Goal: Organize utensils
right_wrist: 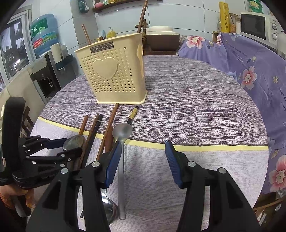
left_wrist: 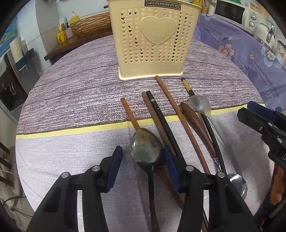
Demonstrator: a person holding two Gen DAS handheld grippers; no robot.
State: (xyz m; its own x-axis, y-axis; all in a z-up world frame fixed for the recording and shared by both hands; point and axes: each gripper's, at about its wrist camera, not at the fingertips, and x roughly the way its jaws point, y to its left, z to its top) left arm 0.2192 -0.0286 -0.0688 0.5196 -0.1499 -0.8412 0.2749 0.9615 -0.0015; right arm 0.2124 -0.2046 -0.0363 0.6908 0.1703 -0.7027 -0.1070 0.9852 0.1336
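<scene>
Hovering low, both tongs spread: left tongs (left_wrist: 143, 157) straddle dark spoon (left_wrist: 145, 149), right tongs (right_wrist: 143, 158) beside.

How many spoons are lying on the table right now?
3: a dark spoon between the open left gripper jaws, a grey spoon far right, a shiny spoon nearest. The holder may hide more.

Round table (right_wrist: 196, 100) (striped cloth), tiled wall (right_wrist: 187, 16)
</scene>
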